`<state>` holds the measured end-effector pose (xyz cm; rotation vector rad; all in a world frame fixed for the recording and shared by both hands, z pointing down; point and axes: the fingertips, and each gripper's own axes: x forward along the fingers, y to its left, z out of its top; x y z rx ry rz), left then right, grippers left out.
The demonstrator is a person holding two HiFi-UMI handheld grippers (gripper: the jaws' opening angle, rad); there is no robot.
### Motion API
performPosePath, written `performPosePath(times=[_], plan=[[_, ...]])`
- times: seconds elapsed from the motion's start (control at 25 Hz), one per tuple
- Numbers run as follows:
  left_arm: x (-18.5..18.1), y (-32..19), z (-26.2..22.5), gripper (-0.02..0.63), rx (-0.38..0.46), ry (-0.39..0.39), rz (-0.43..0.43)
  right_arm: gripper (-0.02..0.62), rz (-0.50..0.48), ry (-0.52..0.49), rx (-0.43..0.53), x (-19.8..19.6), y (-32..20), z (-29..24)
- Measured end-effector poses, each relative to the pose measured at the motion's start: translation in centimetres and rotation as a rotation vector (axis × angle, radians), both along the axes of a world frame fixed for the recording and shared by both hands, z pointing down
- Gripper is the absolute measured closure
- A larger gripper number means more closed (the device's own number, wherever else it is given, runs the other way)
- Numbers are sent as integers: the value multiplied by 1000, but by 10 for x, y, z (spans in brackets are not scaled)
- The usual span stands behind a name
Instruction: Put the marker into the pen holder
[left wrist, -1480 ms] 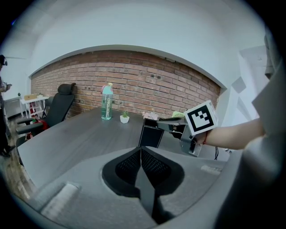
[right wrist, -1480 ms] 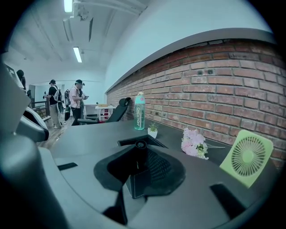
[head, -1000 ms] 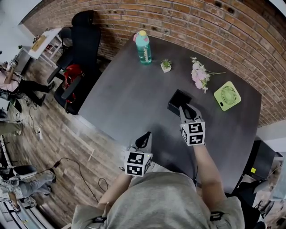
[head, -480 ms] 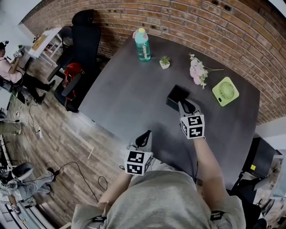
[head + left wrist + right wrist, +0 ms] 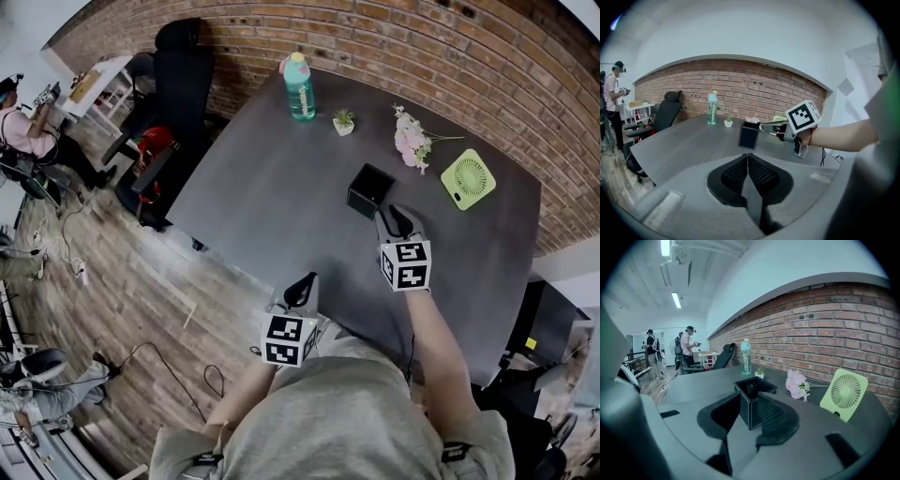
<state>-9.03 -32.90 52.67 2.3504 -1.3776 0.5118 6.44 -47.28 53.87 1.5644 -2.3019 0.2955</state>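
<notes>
Two grippers, one marker, and the marker is already in. The marker (image 5: 752, 388) stands inside the black square pen holder (image 5: 369, 190), with only its dark top showing in the opening.

Right gripper (image 5: 398, 220): jaws wide apart, nothing between them. In the right gripper view the holder sits just past the tips, centred in the gap.

Change from 1.0 s ago: in the head view the right gripper's tips overlapped the holder's near side then. At 0.5 s ago they were at its edge. Now the gripper has backed off toward the person, and the holder is fully in view, just beside the tips.

Left gripper (image 5: 302, 286): jaws pressed together and empty, at the near edge of the dark table (image 5: 262, 202), same spot as in both earlier frames.

Green bottle (image 5: 299, 87), small potted plant (image 5: 344, 122), pink flowers (image 5: 411, 142) and green fan (image 5: 468, 178) keep their layout along the far side.
</notes>
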Motion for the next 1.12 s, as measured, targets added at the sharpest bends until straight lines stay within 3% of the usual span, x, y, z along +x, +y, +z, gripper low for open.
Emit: performPosePath(times=[0.52,0.76,1.12], plan=[[10,73,-1,589,30,16,6,505,-26,-81,89,-3,114,-45],[18,107,-3,589,41,21,10,569,-25,-103,136,-1,164,-64],[23,156,-13,589,78,29,25,591,-25,-106,187,-6,244,-81]])
